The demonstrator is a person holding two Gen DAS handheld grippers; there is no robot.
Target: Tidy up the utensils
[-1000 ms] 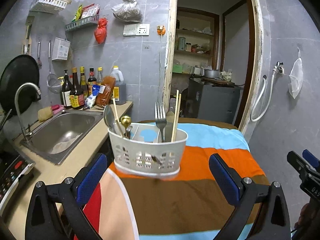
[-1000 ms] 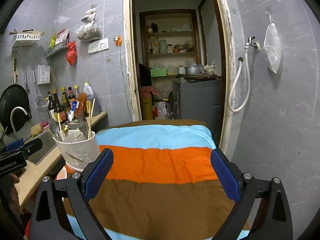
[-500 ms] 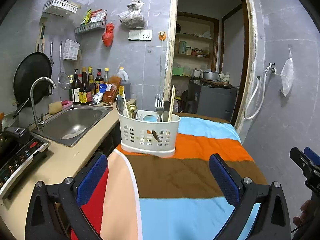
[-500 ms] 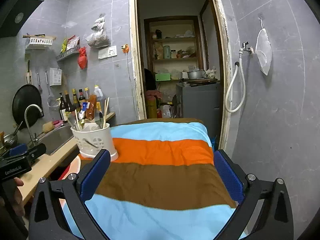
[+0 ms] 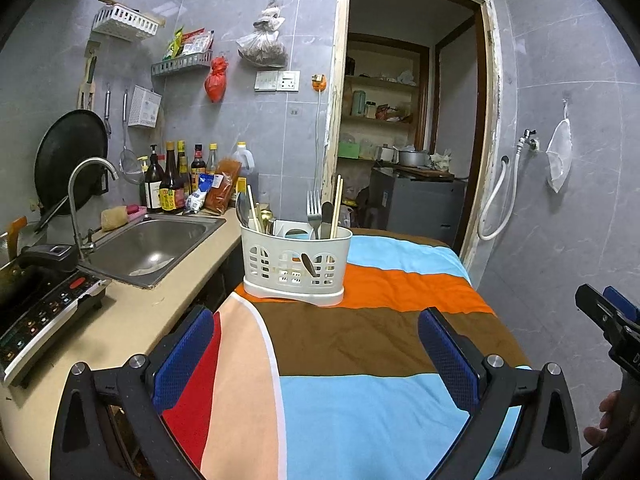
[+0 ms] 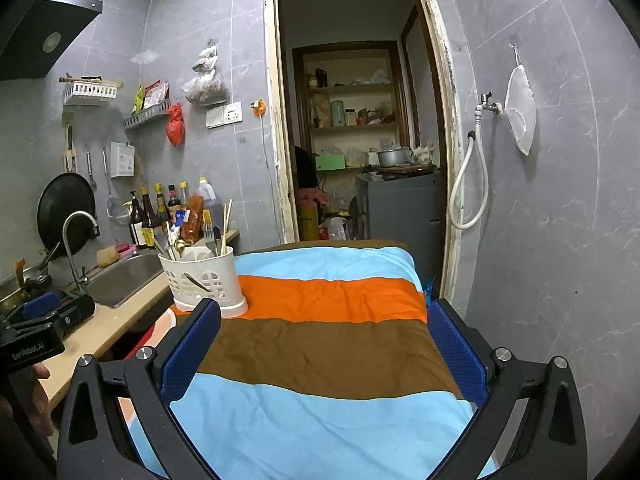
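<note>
Both tongs stand wide apart and hold nothing: the left tongs and the right tongs hang low over the near end of the striped cloth, well short of the caddy, probably drawn clear because nothing is left to carry. That cloth covers the worktop beside the sink and gives a soft, bright bed that shows any stray piece; none lies on it. On its far left corner, at the orange stripe, sits the white caddy, upright and close to the sink edge. Its utensils stand handle-down in separate compartments: a spoon and a gold one on the left, the fork, a knife and chopsticks on the right. I judge the sorting essentially done.
</note>
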